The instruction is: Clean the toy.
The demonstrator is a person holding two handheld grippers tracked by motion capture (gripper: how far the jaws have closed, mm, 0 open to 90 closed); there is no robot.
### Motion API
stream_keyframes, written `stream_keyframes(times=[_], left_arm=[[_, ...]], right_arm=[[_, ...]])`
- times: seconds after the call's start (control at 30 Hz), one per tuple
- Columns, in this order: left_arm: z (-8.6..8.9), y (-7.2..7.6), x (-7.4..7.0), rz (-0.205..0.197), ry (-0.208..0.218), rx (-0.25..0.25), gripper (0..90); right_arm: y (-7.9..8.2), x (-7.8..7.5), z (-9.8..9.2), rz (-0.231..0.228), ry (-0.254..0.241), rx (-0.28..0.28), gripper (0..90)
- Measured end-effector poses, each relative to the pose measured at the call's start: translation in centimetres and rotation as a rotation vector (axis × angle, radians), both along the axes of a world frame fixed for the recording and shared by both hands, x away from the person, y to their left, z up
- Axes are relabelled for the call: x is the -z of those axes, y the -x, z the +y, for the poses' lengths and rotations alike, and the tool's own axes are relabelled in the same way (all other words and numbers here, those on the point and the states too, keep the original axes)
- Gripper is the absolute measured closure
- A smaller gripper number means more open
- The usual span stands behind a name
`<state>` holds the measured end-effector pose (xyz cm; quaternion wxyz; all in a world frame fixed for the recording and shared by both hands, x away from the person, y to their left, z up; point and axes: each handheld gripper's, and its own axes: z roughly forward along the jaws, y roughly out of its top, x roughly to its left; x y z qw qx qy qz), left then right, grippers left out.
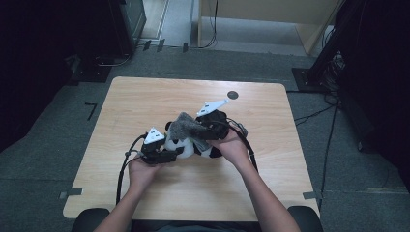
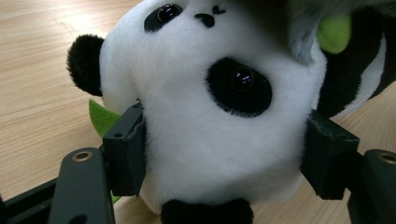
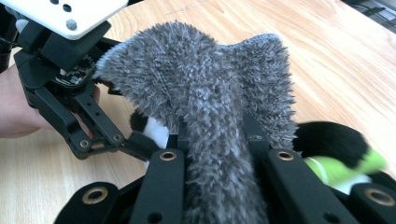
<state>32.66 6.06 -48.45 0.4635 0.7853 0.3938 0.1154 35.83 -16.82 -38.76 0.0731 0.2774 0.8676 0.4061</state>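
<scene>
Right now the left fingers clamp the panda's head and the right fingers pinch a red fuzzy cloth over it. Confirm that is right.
One detail is wrong: the fuzzy cloth is grey, not red, as the right gripper view shows. The rest stands: the left gripper clamps the panda's head, and the right gripper pinches that cloth over it.

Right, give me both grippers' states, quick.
Left gripper: shut on the panda plush, jaws pressing both sides of its head.
Right gripper: shut on the grey fuzzy cloth, pinched between the jaws.
</scene>
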Motion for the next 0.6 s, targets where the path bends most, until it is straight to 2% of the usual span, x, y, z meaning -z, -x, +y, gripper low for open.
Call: stream_keyframes(times=[0.1, 0.23, 0.4, 0.53, 0.6], left_arm=[[0.0, 0.0, 0.0, 0.003, -0.002, -0.001, 27.8], [0.0, 0.0, 0.0, 0.004, -0.003, -0.003, 28.4], [-0.1, 0.0, 0.0, 0.004, -0.005, -0.003, 29.6], [0.0, 0.0, 0.0, 0.010, 0.000, -0.006, 29.9], [0.0, -0.1, 0.0, 0.013, 0.000, -0.008, 29.9]], right_arm=[[0.1, 0.5, 0.7, 0.006, 0.018, -0.020, 75.6], [0.0, 1.1, 0.3, 0.021, 0.026, -0.023, 76.0], [0.4, 1.5, -1.4, 0.019, 0.020, -0.022, 76.6], [0.6, 1.5, -3.0, 0.015, 0.024, 0.005, 76.5], [0.7, 1.4, -3.9, 0.005, 0.046, 0.030, 76.5]])
